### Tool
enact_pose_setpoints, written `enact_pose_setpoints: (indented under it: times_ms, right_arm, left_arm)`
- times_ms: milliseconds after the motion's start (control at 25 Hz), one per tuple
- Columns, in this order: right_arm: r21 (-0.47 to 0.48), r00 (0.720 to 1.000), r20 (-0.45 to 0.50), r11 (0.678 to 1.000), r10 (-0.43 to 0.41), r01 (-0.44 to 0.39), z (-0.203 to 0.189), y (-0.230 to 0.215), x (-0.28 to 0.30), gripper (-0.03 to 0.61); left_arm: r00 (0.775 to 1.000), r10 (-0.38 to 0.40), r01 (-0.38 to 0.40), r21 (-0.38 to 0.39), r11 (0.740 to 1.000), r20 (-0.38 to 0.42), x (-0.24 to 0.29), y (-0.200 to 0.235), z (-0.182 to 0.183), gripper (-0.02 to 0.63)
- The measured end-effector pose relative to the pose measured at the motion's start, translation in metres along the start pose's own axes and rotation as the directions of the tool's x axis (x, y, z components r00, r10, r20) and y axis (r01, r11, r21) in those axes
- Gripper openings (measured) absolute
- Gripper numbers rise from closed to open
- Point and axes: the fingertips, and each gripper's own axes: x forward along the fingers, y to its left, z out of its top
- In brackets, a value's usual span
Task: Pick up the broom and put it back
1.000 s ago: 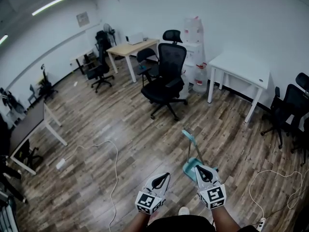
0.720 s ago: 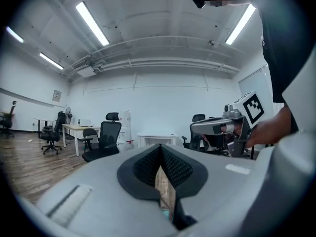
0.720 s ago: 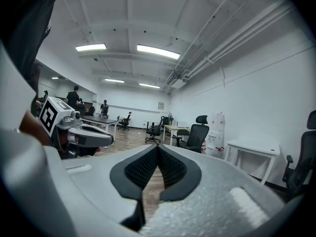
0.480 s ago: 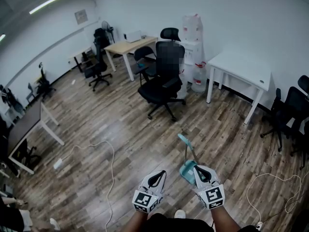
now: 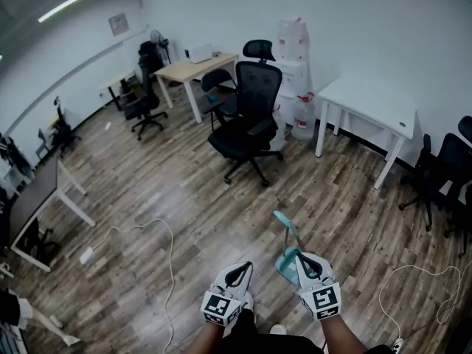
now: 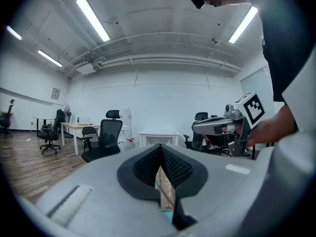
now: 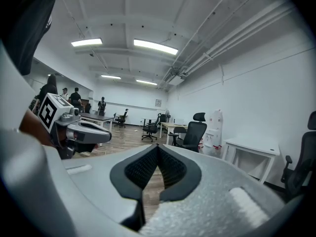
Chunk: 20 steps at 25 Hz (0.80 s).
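Wood planks carry everything here, and the broom (image 5: pixel 286 234) stands on the open floor, well clear of the wall edge and just ahead of your right gripper (image 5: pixel 307 260), which hides part of its base. Your right gripper has its jaws pressed together on nothing, and so does your left gripper (image 5: pixel 244 270). If you reach in like that, you will probably bump the thin handle instead of taking it, and a free-standing broom tips at a light knock. Open the jaws before you close the gap. A grip taken low on the handle could let the top swing and twist in the pads, since the shaft looks smooth and narrow. Watch your feet too: a white cable (image 5: pixel 171 242) snakes over the planks to your left and a second cable (image 5: pixel 413 268) loops to your right, and either could catch a shoe or the broom's head as you carry it. The black office chair (image 5: pixel 251 124) stands farther ahead toward the wall. The broom itself is teal, a slim pole tilted a little off upright with a small teal grip at the top and a wider, scoop-like teal base. Whether a dustpan is clipped to that base cannot be made out.
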Motion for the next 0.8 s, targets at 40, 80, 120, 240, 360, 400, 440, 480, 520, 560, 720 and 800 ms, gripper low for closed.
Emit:
enact_pose_setpoints:
  times_ms: [40,80,120,240,360,400,440,480,520,560,720,800]
  right_arm:
    - [0.003,1.0,-0.002,1.0,-0.008,0.008,0.001,-0.002,0.008,0.003]
    - [0.006,1.0,-0.004,1.0,-0.017,0.017,0.003,-0.005,0.017,0.003]
    - [0.009,1.0,-0.008,1.0,-0.027,0.027,0.003,-0.008,0.025,0.003]
    - [0.016,0.999,-0.017,0.999,-0.044,0.044,0.007,-0.013,0.052,0.003]
    - [0.036,0.999,-0.015,0.998,-0.043,0.044,0.013,-0.01,0.08,0.003]
    - [0.039,0.999,-0.014,0.998,-0.045,0.046,0.015,-0.01,0.089,0.003]
    - [0.039,0.999,-0.015,0.998,-0.048,0.049,0.017,-0.012,0.098,0.003]
    - [0.035,0.999,-0.016,0.998,-0.052,0.052,0.018,-0.013,0.106,0.003]
    - [0.031,0.998,-0.02,0.998,-0.057,0.058,0.019,-0.015,0.113,0.003]
    - [0.027,0.998,-0.025,0.998,-0.063,0.064,0.019,-0.016,0.12,0.003]
    - [0.02,0.994,-0.052,0.995,-0.095,0.096,0.017,-0.017,0.139,0.003]
    - [0.02,0.992,-0.065,0.994,-0.107,0.109,0.014,-0.015,0.148,0.003]
  left_arm:
    - [1.0,-0.007,0.007,0.0,1.0,0.004,0.004,0.008,0.001,0.02]
    - [1.0,-0.015,0.015,0.001,1.0,0.008,0.009,0.015,0.003,0.02]
    - [1.0,-0.024,0.024,0.001,1.0,0.009,0.013,0.023,0.004,0.02]
    - [0.999,-0.045,0.045,0.009,0.999,0.005,0.025,0.049,0.011,0.02]
    - [0.998,-0.058,0.058,0.028,0.998,0.008,0.033,0.078,0.016,0.02]
    - [0.998,-0.062,0.062,0.032,0.998,0.008,0.036,0.088,0.017,0.02]
    - [0.998,-0.067,0.067,0.033,0.997,0.007,0.041,0.097,0.018,0.02]
    - [0.997,-0.074,0.074,0.031,0.997,0.006,0.046,0.104,0.018,0.02]
    - [0.997,-0.082,0.082,0.029,0.996,0.004,0.05,0.111,0.019,0.02]
    - [0.996,-0.092,0.092,0.027,0.995,0.003,0.053,0.117,0.019,0.02]
    - [0.991,-0.132,0.132,0.018,0.991,0.0,0.061,0.137,0.019,0.02]
    - [0.99,-0.141,0.141,0.016,0.99,0.016,0.063,0.148,0.019,0.02]
